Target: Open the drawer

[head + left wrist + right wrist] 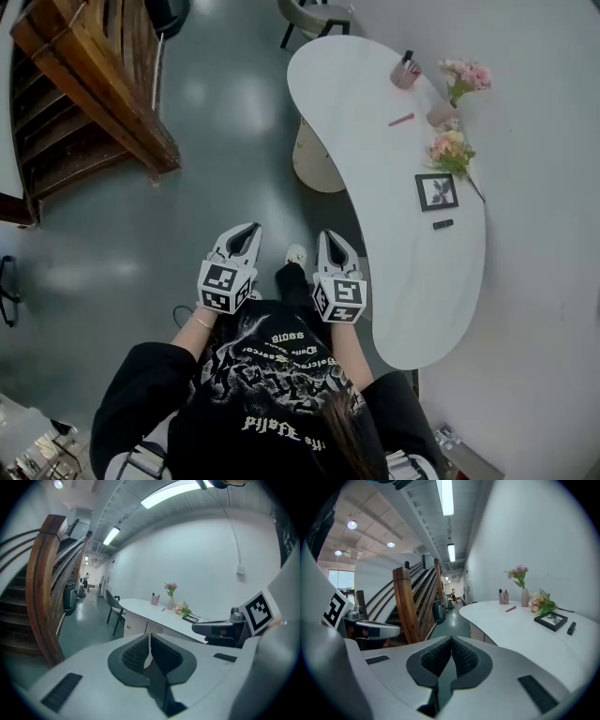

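Observation:
A white cabinet with a small round knob stands under the curved white desk; from the head view only its rounded base shows below the desk edge. I cannot make out a drawer line on it. My left gripper and right gripper are held side by side in front of the person's body, above the grey floor and left of the desk. Both are shut with nothing between the pads. They are well short of the cabinet.
A wooden staircase rises at the upper left. A chair stands at the desk's far end. On the desk are a pencil cup, flowers in vases, a pen, a framed picture and a small dark object.

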Motion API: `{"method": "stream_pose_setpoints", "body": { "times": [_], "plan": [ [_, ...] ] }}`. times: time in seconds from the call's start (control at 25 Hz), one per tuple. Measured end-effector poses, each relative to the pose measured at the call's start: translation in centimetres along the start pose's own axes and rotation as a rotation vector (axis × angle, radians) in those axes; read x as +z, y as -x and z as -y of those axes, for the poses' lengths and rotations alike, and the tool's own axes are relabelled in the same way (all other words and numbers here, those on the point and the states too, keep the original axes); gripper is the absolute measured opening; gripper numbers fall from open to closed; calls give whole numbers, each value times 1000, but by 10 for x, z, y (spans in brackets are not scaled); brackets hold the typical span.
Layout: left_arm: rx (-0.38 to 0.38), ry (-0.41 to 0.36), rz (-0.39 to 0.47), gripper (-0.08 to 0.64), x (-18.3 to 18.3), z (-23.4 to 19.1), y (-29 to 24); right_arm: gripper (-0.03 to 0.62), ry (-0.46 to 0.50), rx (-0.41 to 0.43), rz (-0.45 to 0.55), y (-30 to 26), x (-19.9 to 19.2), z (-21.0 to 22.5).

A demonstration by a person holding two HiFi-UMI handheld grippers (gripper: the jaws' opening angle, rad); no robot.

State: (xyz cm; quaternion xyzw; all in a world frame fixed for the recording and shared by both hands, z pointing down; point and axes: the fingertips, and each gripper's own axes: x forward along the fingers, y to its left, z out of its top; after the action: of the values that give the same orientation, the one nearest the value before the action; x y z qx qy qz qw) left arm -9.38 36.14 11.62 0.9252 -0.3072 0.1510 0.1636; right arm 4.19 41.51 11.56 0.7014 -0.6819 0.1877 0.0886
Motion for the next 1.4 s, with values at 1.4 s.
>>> {"method": "stream_pose_setpoints", "body": {
  "times": [1.4],
  "plan": [
    [146, 72, -39, 32, 52, -36, -158, 26, 9, 226, -87, -145, 52, 71]
  ]
}}
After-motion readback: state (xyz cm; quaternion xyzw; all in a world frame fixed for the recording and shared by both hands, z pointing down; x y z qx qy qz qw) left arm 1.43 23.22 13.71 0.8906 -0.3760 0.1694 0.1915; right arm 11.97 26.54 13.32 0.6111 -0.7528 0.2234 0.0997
